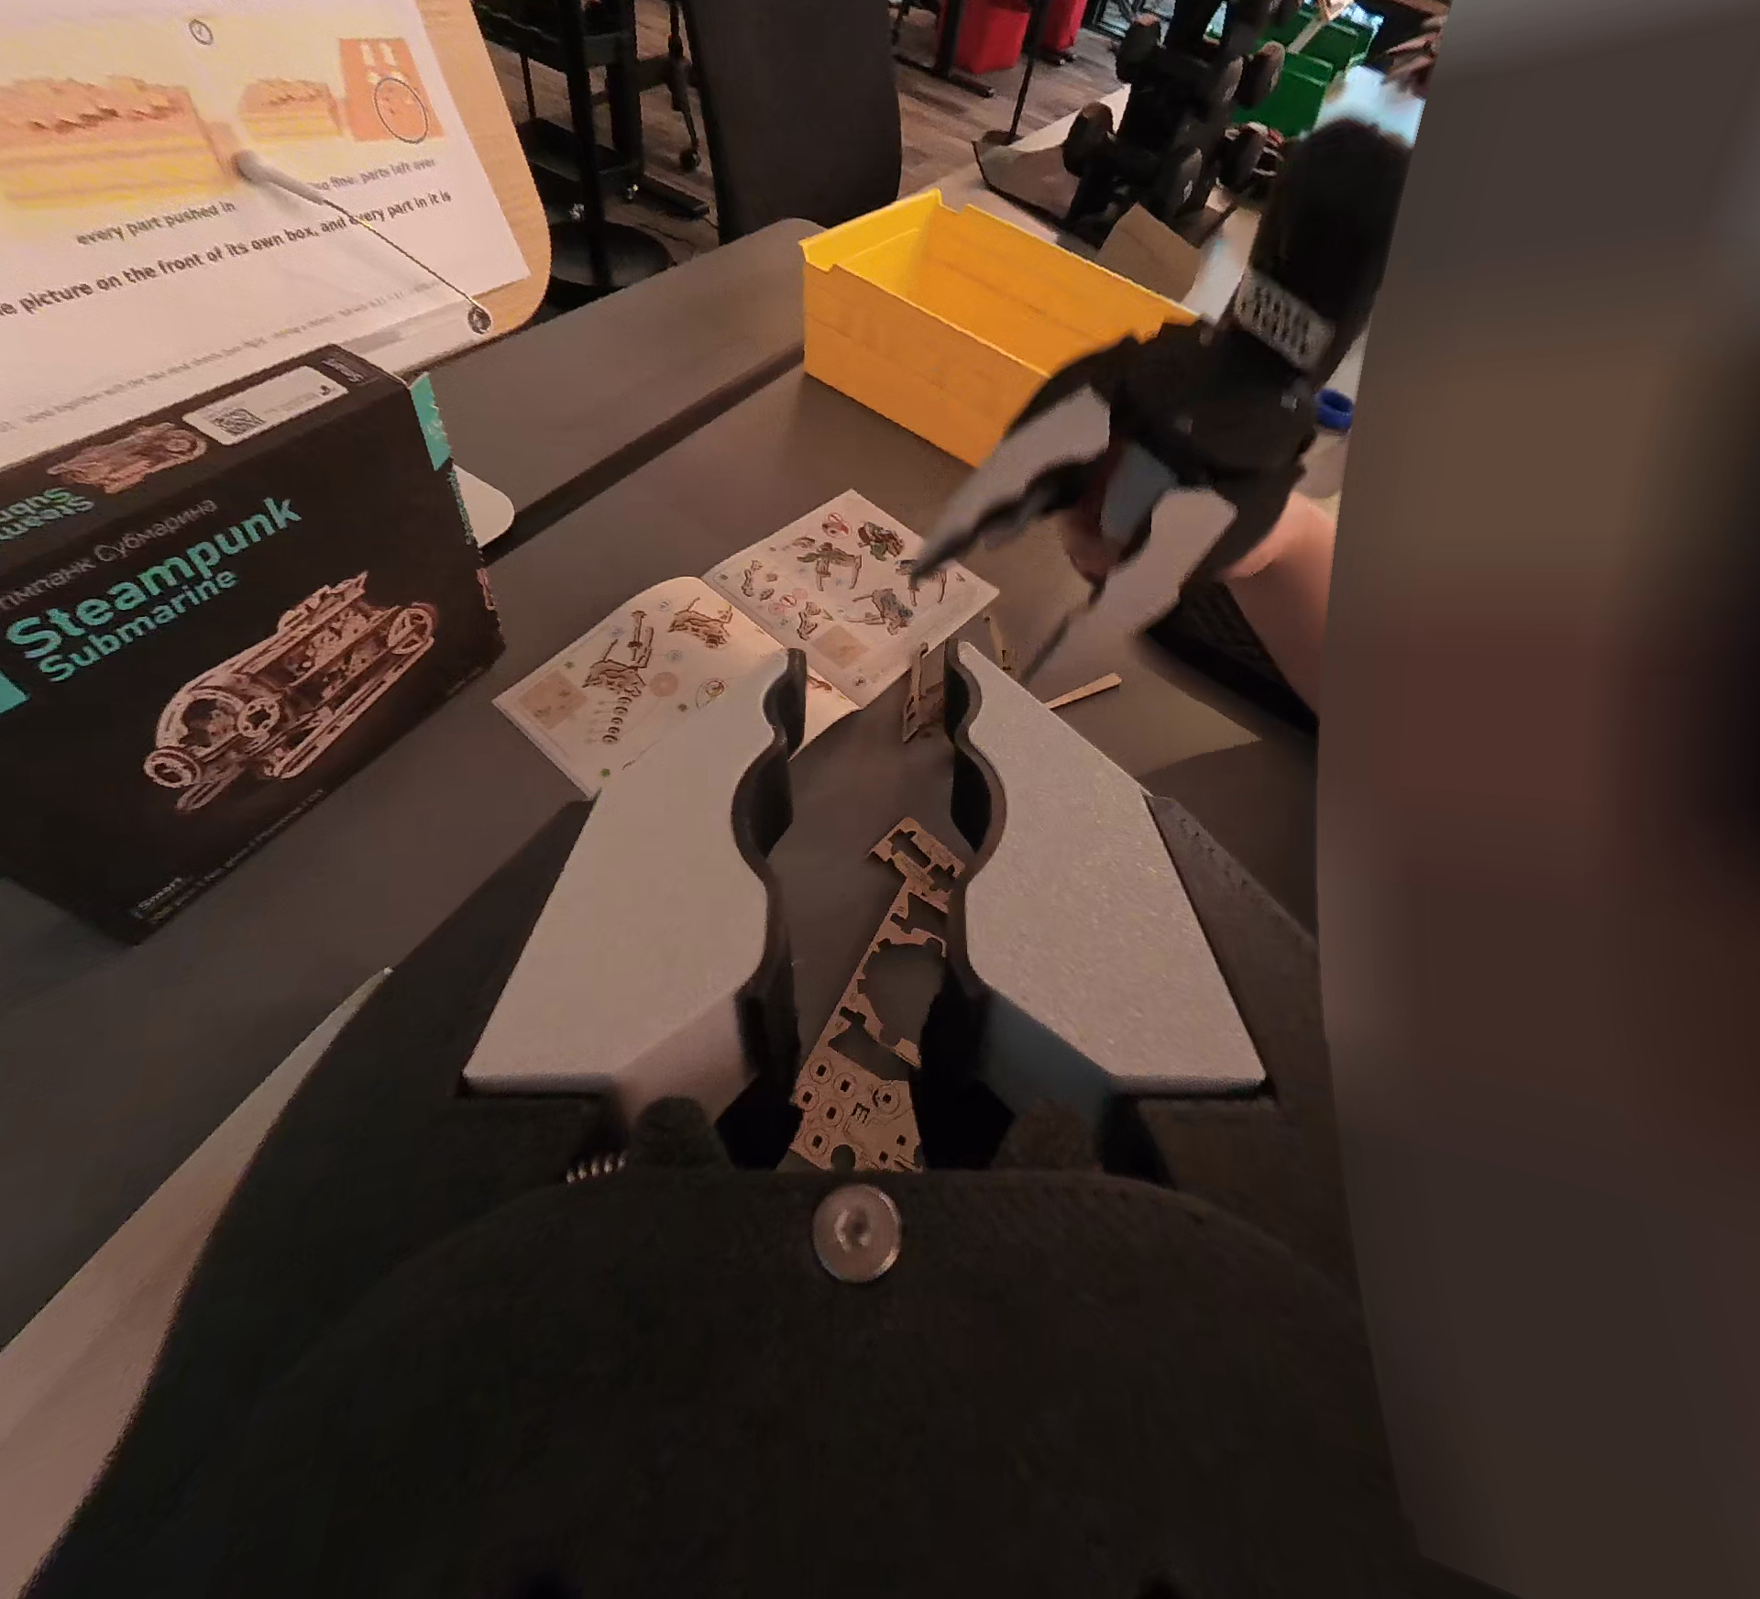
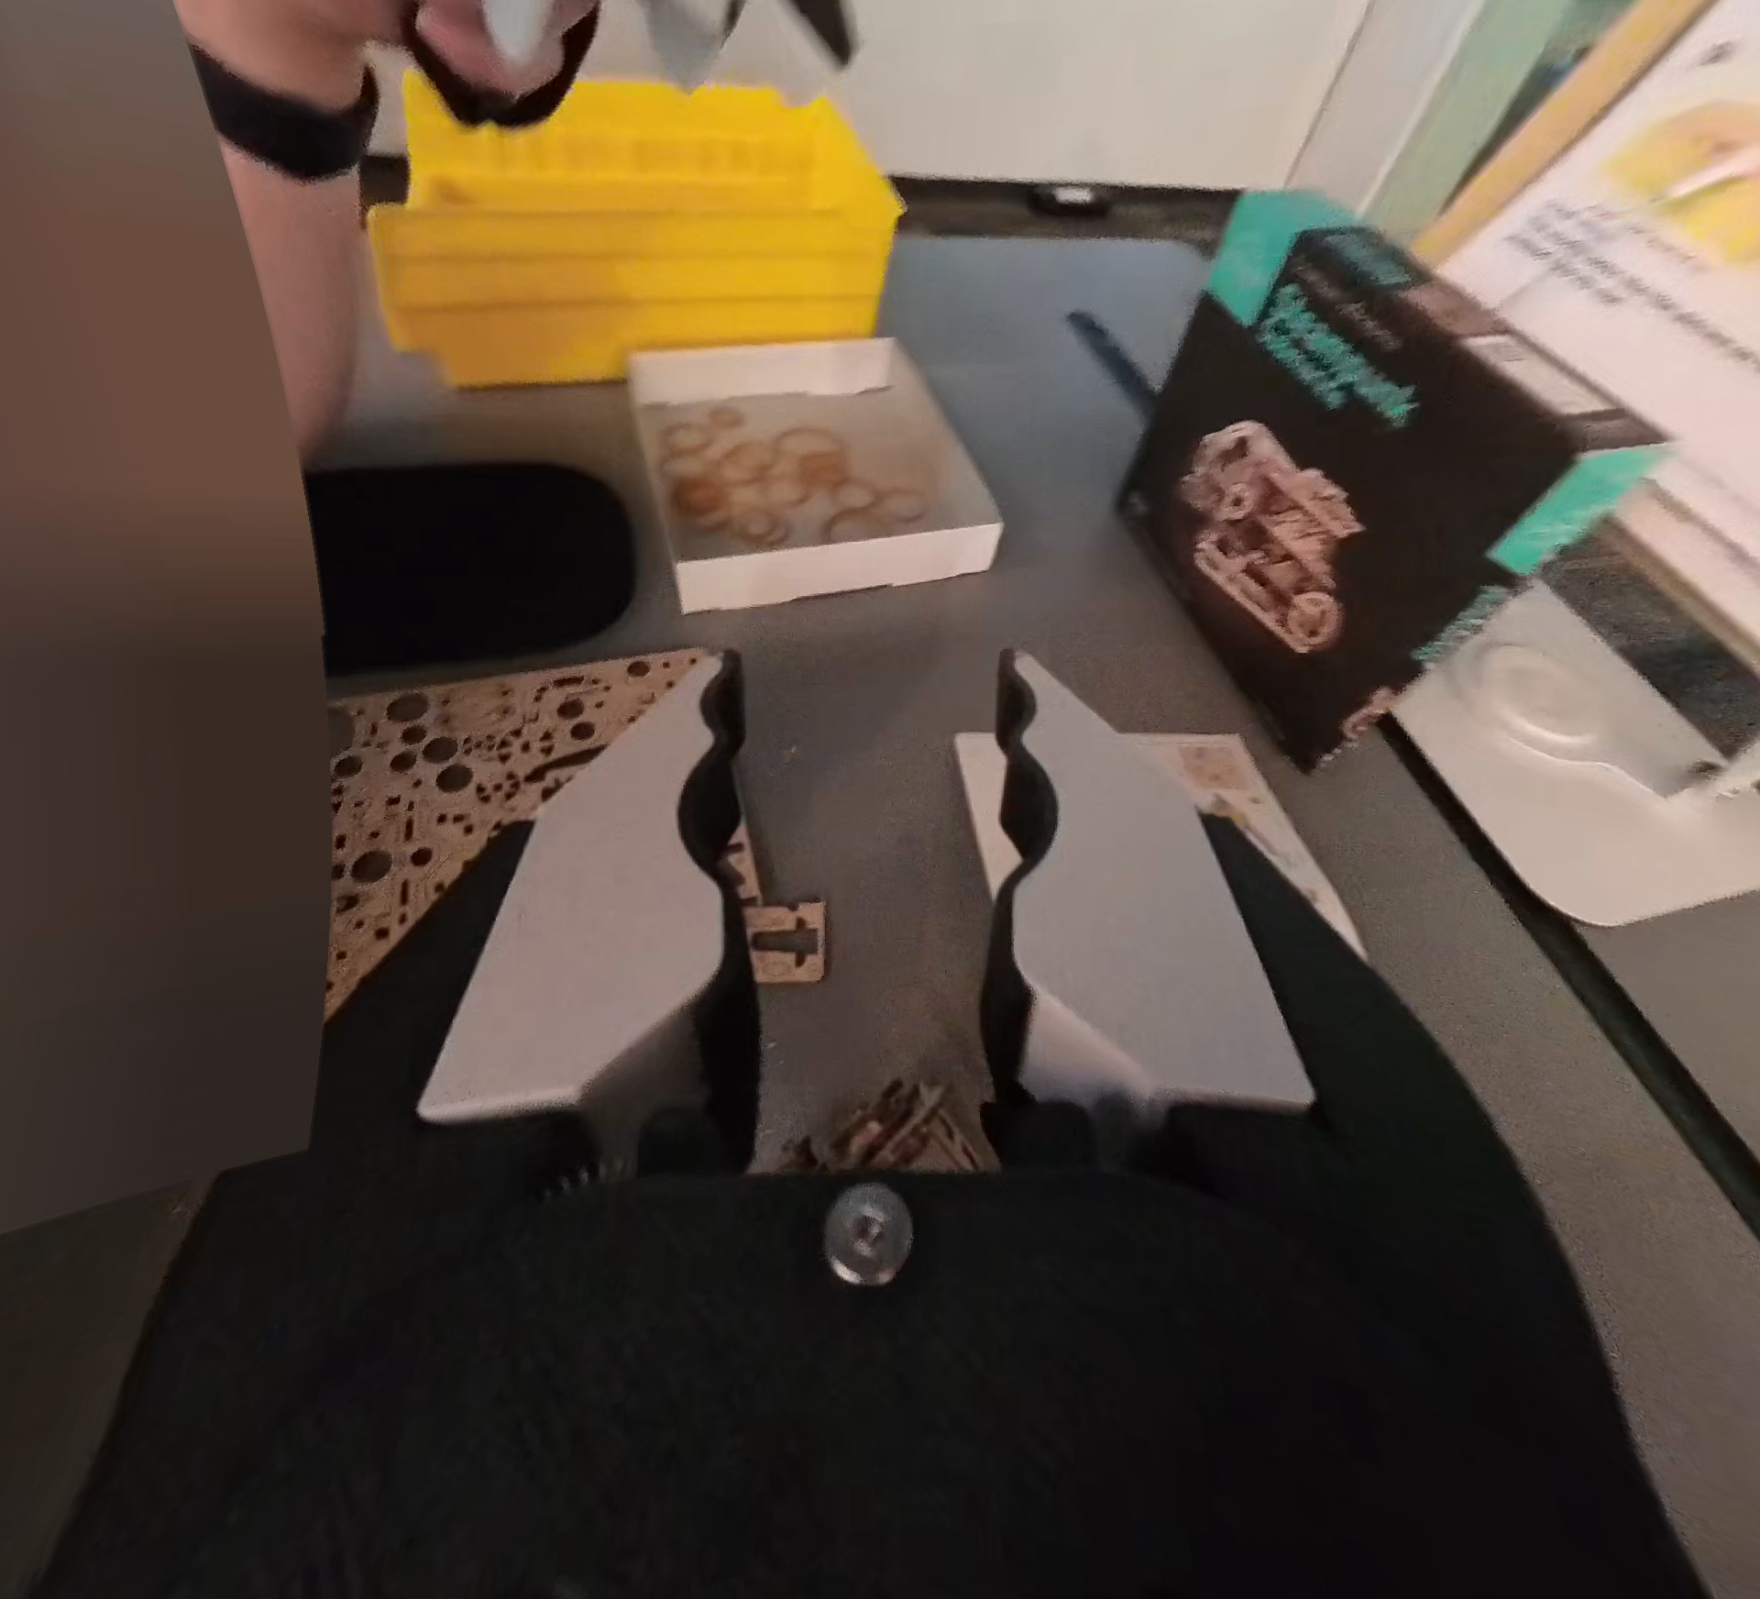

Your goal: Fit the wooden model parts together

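Observation:
My left gripper is open and empty above the dark table. A cut-out wooden sheet piece lies on the table below its fingers. Small wooden parts stand just beyond its fingertips. My right gripper is open and empty. A large wooden sheet full of holes lies to its left, and a small wooden piece lies by its left finger. A small wooden assembly shows low between its fingers. Each gripper appears blurred and raised in the other's view: the right one and the left one.
A yellow bin stands at the back. A white tray of wooden rings sits in front of it. The black kit box, an open instruction booklet, a black pad and a propped instruction sheet surround the work area. About 12 cm separates my left fingertips from my right. To the small wooden piece: right tips about 15 cm, left tips about 25 cm. Look for it in the left wrist view too.

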Tool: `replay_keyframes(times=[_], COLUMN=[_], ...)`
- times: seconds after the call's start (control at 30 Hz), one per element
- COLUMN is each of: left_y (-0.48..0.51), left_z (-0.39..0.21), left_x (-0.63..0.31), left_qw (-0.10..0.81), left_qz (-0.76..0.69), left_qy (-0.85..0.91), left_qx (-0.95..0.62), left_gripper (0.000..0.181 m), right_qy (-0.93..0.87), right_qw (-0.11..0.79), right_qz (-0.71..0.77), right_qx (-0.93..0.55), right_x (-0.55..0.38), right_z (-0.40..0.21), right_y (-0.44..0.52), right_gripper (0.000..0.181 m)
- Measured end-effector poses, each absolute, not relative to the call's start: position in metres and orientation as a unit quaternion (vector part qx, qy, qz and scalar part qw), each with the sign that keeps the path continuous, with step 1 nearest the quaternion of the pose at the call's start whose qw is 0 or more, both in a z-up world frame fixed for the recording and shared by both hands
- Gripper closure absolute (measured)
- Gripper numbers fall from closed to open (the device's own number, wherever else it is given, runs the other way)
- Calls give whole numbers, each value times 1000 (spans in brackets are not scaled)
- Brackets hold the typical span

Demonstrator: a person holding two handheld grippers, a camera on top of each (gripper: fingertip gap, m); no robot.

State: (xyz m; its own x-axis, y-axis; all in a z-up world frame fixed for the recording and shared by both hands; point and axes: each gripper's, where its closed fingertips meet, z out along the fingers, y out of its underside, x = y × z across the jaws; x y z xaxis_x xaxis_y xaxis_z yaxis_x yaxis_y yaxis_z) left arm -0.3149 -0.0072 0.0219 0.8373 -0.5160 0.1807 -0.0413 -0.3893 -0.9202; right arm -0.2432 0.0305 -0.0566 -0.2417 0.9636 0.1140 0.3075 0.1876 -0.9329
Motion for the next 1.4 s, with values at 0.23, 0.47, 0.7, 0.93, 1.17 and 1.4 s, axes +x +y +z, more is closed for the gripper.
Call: replay_keyframes(times=[0.23, 0.47, 0.7, 0.93, 1.17, 1.4], left_y=[-27, -38, -27, -20, -25, -28], left_z=[45, 46, 38, 35, 41, 43], left_x=[-303, -287, -278, -268, -256, -261], left_qw=[550, 549, 540, 539, 550, 551], left_qz=[-250, -243, -238, -251, -253, -278], left_qy=[183, 192, 196, 190, 197, 181], left_qx=[-776, -776, -783, -781, -771, -766], left_gripper=[153, 153, 153, 153, 153, 152], right_qy=[-696, -717, -732, -737, -742, -744], right_qw=[317, 318, 312, 321, 319, 323], right_qz=[410, 370, 336, 332, 326, 329], right_qx=[-497, -498, -504, -494, -491, -484], right_x=[-255, -256, -254, -254, -253, -257], right_z=[-93, -102, -113, -108, -108, -102], right_y=[5, -2, 3, 0, -3, -12], right_gripper=[138, 141, 142, 142, 141, 141])
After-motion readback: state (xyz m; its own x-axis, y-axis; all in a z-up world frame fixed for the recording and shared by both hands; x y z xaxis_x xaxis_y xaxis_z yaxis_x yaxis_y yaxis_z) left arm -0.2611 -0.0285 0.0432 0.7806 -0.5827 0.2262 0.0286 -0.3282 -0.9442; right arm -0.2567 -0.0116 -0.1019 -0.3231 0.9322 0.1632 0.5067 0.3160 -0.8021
